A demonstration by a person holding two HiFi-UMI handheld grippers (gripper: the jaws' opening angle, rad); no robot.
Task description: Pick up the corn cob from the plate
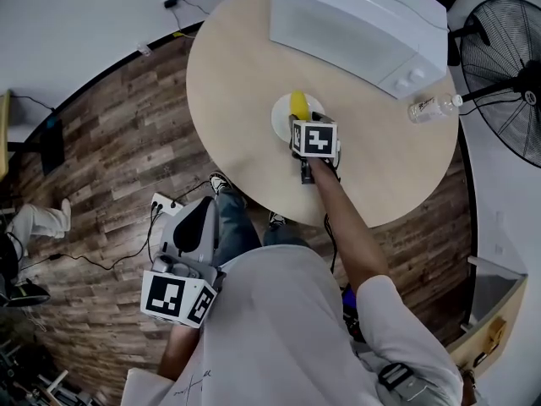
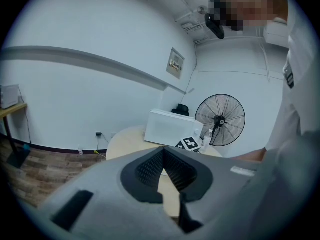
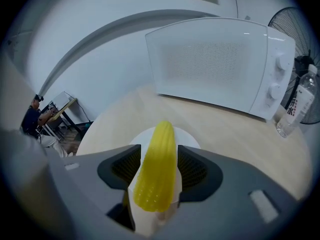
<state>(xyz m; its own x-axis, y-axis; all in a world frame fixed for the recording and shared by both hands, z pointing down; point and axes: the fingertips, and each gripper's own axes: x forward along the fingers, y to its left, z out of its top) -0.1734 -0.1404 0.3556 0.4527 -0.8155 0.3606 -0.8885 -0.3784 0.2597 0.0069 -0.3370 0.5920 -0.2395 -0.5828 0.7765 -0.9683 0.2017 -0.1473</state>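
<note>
The right gripper (image 3: 155, 165) points down at the table (image 1: 237, 83) with its jaws spread wide. The corn cob (image 3: 156, 170) lies between them, and a narrow gap shows on each side, so the ribbed pads (image 3: 126, 168) are not pressing on it. The cob is still on the plate (image 3: 189, 137), lying lengthwise along the line of the jaws with its tapered tip pointing away from the gripper.

There is one cob. It is bright, glossy yellow with neat rows of small kernels, thick at the near end and rounded at the far end. There is one plate, small, round and white, near the middle of the round, pale wood table.

The left gripper (image 2: 162, 151) is held low beside the person, off the table. Its jaws meet at the tips and hold nothing.

Beyond the plate stands one white microwave (image 3: 215, 69). To its right is one clear water bottle (image 3: 297, 106), and past the table edge there is one black fan (image 1: 499, 66).
</note>
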